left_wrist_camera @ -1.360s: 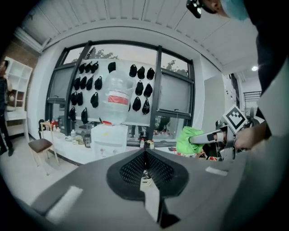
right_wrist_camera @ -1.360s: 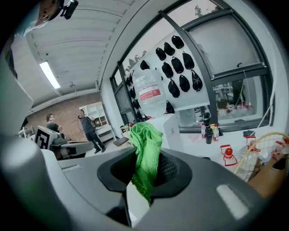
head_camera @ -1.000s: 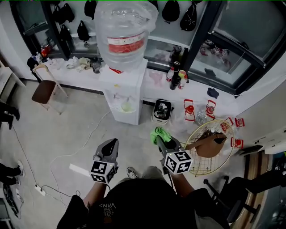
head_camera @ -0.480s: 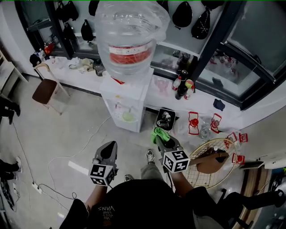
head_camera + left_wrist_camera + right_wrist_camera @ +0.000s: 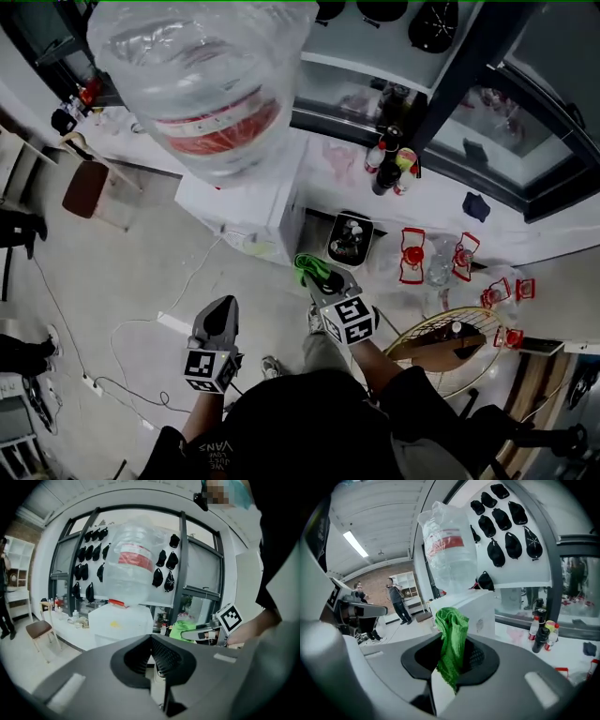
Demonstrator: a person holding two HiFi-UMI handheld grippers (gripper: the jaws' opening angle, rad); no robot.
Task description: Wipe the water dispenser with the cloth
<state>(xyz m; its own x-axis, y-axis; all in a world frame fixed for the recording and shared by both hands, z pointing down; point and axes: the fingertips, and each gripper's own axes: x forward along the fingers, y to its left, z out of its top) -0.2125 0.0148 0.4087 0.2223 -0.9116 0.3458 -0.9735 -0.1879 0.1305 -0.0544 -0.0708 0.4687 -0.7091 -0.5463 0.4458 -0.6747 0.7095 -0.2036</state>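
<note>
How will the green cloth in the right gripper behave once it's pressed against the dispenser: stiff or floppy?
Probably floppy: the green cloth slumps in folds at the right gripper. It is likely light, since a narrow pinch holds it. It may bunch rather than spread flat when wiping.

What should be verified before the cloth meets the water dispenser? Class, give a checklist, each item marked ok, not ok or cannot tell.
1. Cloth clamped in right gripper: ok, jaws shut on it.
2. Left gripper free to help: ok, shut with nothing in it.
3. Cloth touching the water dispenser: not ok, they are apart.
4. Bottle sitting on top of the dispenser: ok.
5. Cloth damp enough to wipe: cannot tell.
</note>
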